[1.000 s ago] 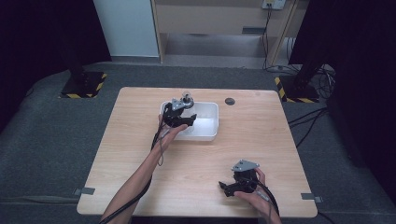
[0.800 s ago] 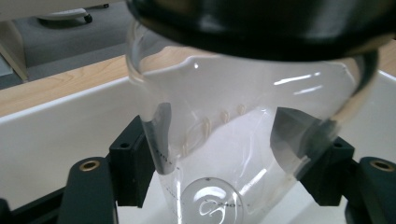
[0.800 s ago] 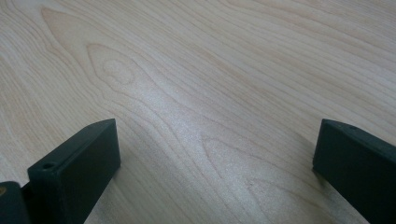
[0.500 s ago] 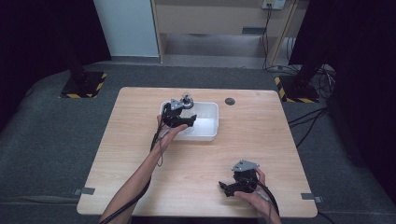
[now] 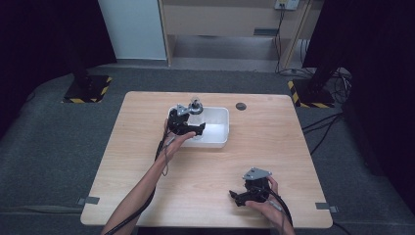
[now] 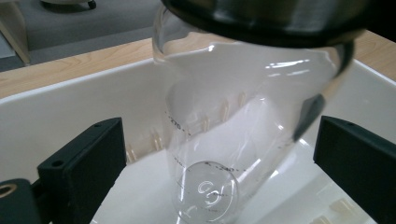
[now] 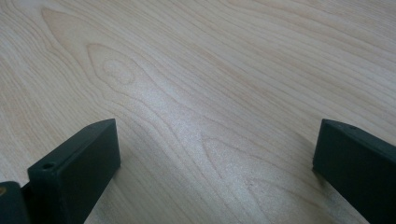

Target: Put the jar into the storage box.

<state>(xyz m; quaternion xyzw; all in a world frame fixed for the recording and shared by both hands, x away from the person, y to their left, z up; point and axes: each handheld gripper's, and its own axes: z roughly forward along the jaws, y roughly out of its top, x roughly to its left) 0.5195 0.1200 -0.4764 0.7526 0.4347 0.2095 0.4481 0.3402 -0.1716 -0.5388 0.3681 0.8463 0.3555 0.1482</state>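
A clear glass jar (image 6: 233,93) with printed measuring marks and a metal lid with a black rim leans tilted inside a white plastic bin (image 6: 70,102). My left gripper (image 6: 219,140) is open, its jaws standing wide on either side of the jar without touching the glass. From above, the left gripper (image 5: 195,129) reaches into the bin (image 5: 220,139) at its left end, with the jar's lid (image 5: 195,104) just behind it. My right gripper (image 5: 238,197) rests low near the table's front right, open, with bare wood between its jaws (image 7: 217,140).
The wooden table (image 5: 205,166) stands on grey carpet. A small dark round disc (image 5: 240,105) lies on it to the right of the bin, near the far edge. Cables trail from both grippers toward the near edge.
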